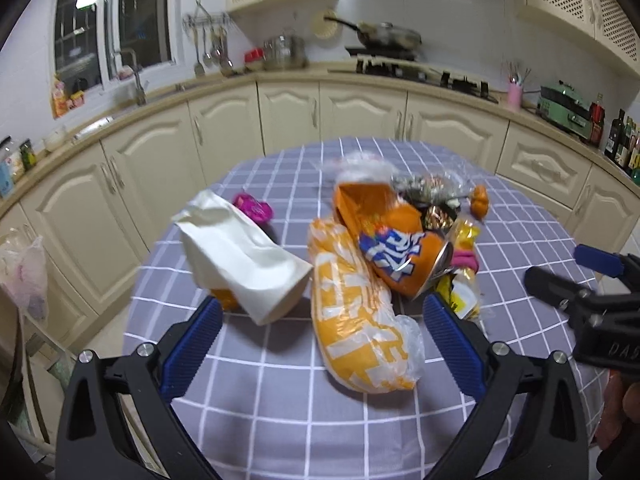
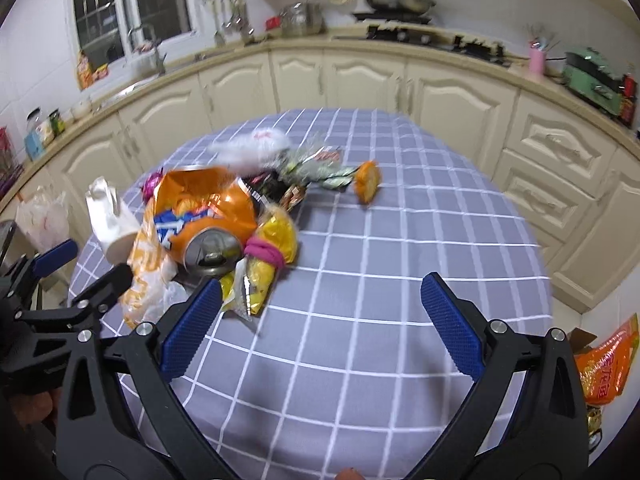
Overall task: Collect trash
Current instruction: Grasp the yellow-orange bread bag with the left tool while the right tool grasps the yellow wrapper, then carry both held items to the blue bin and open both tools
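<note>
A pile of trash lies on the checked tablecloth (image 1: pixel 280 412): a crushed orange soda can (image 1: pixel 394 248), an orange-and-white plastic bag (image 1: pixel 360 328), a crumpled white paper bag (image 1: pixel 240 256), a yellow wrapper tied with a pink band (image 2: pixel 272 252), a pink wrapper (image 1: pixel 252 206), foil wrappers (image 1: pixel 432 192) and an orange peel (image 2: pixel 367 181). My left gripper (image 1: pixel 322 334) is open, its fingers either side of the plastic bag's near end. My right gripper (image 2: pixel 320 314) is open and empty over bare cloth right of the pile; the can (image 2: pixel 208 236) is just past its left finger.
Cream kitchen cabinets (image 1: pixel 288 116) and a countertop curve behind the table, with a sink (image 1: pixel 96 124), stove (image 1: pixel 400 66) and bottles. A white plastic bag (image 1: pixel 22 276) hangs at far left. An orange snack packet (image 2: pixel 604 364) lies off the table's right edge.
</note>
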